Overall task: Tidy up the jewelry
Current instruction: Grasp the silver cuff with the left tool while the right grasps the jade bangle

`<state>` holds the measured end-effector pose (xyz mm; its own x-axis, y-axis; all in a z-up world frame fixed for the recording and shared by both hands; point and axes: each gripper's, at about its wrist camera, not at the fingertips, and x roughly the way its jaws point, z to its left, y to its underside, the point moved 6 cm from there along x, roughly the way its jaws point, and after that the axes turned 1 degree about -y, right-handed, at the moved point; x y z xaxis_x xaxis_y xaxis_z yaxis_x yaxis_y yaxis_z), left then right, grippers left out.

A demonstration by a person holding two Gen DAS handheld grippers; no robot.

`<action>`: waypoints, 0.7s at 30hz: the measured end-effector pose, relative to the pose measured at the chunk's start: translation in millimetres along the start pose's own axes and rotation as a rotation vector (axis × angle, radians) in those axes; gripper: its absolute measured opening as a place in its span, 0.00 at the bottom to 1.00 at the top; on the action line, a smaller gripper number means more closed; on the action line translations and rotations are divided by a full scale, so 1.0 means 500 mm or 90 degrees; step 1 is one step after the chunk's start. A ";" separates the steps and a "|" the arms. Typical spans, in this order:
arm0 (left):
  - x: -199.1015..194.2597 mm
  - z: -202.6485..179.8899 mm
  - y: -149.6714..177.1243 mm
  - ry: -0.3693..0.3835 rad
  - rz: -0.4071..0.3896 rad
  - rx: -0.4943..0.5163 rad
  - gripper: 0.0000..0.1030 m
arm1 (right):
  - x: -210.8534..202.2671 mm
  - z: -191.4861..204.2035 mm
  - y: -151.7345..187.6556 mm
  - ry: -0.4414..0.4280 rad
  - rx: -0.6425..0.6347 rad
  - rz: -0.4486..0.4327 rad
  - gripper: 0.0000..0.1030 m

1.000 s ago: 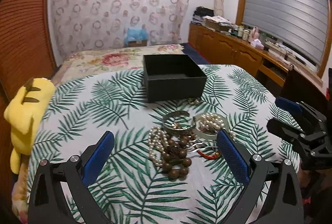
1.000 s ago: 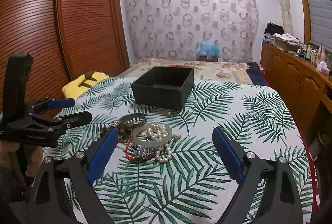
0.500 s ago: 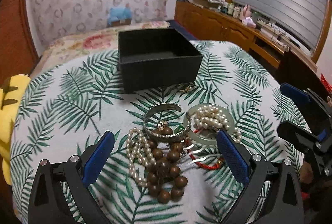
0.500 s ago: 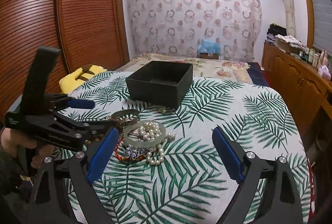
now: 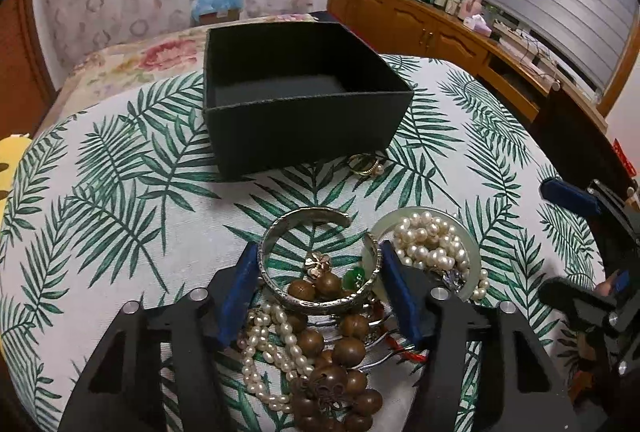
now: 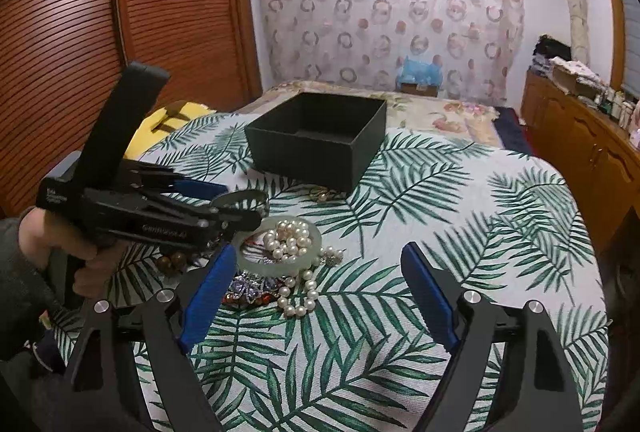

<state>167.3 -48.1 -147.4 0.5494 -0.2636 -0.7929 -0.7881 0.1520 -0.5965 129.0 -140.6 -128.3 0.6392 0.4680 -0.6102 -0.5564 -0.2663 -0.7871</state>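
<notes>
Palm-leaf cloth [image 5: 120, 171], left claw [image 5: 318, 272] just closing around silver cuff [image 5: 304, 228], contact unclear, right claw [image 6: 316, 296] released.

We see a table under a palm-leaf tablecloth [image 5: 120, 191]. Toward its far edge sits an open black box [image 5: 304, 119], with a small gold ring [image 5: 364, 165] on the cloth just at its near corner. Toward the near edge lies a heap of jewelry: a silver cuff bangle [image 5: 316, 260], a pale jade bangle [image 6: 276, 248], strands of pearls [image 5: 428, 240] and wooden beads [image 5: 336, 364], all touching or overlapping.
</notes>
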 end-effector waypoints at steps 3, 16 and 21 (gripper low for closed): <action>-0.010 0.006 0.000 -0.005 -0.015 0.001 0.55 | 0.022 0.012 -0.005 -0.022 -0.014 0.022 0.83; -0.078 0.048 -0.002 -0.021 -0.073 -0.023 0.55 | 0.116 0.054 -0.018 -0.091 -0.045 0.108 0.83; -0.085 0.054 -0.005 -0.020 -0.076 -0.026 0.55 | 0.144 0.065 -0.016 -0.099 -0.049 0.131 0.82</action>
<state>153.5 -11.5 -115.9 0.6480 -0.2475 -0.7203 -0.7268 0.0819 -0.6820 162.5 -77.2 -163.0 0.4248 0.5198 -0.7412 -0.6199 -0.4297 -0.6566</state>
